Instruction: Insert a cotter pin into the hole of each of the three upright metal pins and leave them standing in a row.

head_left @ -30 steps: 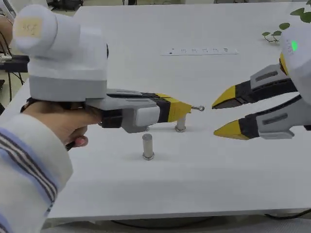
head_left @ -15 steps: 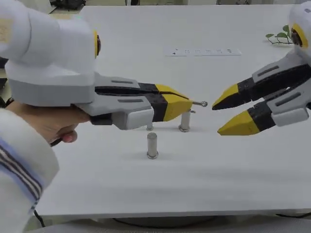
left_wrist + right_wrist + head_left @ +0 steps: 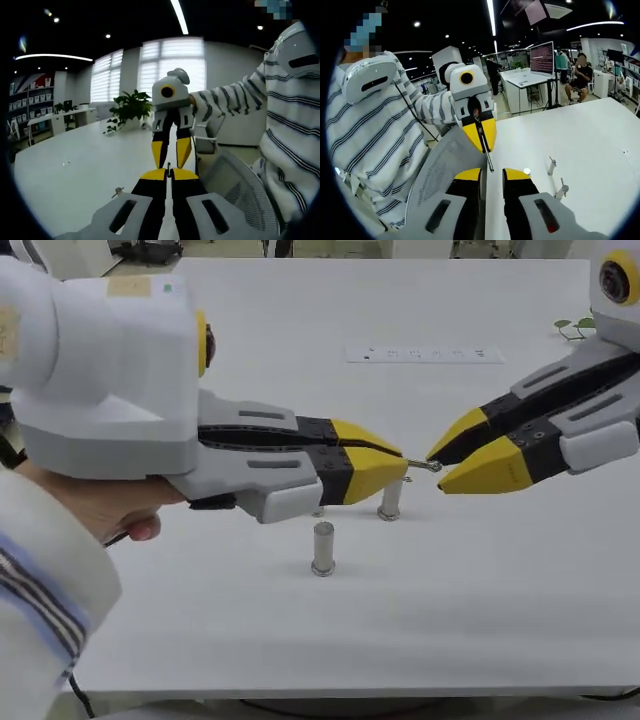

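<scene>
We judge the two rear metal pins fitted and the front metal pin bare. Our left hand-held gripper clamps a cotter pin; the right hand-held gripper has its jaws apart.

Plain white table, matte top. Three short metal pins stand upright on it. The nearest pin stands by itself, the second pin is just behind it to the right, and the third pin is straight behind it (mostly hidden, only the base peeks out). Well beyond the nearest pin, a flat white strip lies toward the far edge.
</scene>
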A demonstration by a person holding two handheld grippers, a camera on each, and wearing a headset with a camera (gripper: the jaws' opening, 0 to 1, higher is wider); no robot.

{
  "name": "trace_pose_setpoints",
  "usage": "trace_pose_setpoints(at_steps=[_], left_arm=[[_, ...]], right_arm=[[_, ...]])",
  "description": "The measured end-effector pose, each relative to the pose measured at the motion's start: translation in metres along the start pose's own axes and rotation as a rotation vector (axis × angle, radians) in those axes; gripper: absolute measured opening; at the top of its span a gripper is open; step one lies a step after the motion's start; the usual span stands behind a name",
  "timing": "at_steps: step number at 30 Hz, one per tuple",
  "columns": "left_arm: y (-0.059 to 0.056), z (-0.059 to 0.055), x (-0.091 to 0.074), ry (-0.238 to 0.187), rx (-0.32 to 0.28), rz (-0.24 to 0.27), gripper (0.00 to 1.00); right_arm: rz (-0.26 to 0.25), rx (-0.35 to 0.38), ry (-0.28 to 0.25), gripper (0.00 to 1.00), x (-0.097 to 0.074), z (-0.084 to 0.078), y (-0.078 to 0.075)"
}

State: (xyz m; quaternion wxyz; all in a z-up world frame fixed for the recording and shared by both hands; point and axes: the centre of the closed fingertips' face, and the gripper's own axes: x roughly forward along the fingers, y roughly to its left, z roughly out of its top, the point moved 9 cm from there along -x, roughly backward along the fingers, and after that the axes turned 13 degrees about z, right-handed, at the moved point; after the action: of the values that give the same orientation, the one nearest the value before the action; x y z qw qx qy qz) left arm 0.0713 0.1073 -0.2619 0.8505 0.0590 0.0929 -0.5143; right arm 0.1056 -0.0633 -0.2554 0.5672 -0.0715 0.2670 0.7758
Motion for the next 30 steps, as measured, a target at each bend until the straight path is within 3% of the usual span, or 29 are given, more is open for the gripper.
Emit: trace_pose_setpoints(at_steps=[8, 13, 17, 20, 21, 25, 28, 30], left_arm=[[0.002, 0.001, 0.005, 0.006, 0.002, -0.016, 0.0], [0.008, -0.004, 0.006, 0.028, -0.019, -0.018, 0.0], [0.013, -0.009, 0.007, 0.042, -0.057, -0.016, 0.0], [0.019, -0.013, 0.007, 0.046, -0.164, 0.006, 0.0], [0.021, -0.014, 0.007, 0.042, -0.167, 0.004, 0.0], [0.024, -0.016, 0.007, 0.028, -0.09, 0.011, 0.01], [0.03, -0.021, 0.006, 0.047, -0.012, 0.032, 0.03], [0.032, -0.023, 0.005, 0.052, -0.019, 0.034, 0.03]], right_arm=[[0.013, -0.006, -0.005, 0.01, 0.005, 0.0, -0.004], [0.012, -0.021, 0.022, 0.0, 0.008, -0.002, -0.008], [0.001, -0.019, 0.029, 0.0, 0.007, -0.004, -0.011], [-0.022, -0.005, 0.013, 0.0, 0.007, -0.004, -0.015], [-0.023, -0.003, 0.01, 0.0, 0.007, -0.003, -0.015], [-0.018, -0.003, 0.014, 0.0, 0.011, -0.003, -0.016], [-0.02, -0.009, 0.027, 0.0, 0.011, -0.004, -0.022], [-0.027, -0.005, 0.033, 0.0, 0.01, -0.006, -0.028]])
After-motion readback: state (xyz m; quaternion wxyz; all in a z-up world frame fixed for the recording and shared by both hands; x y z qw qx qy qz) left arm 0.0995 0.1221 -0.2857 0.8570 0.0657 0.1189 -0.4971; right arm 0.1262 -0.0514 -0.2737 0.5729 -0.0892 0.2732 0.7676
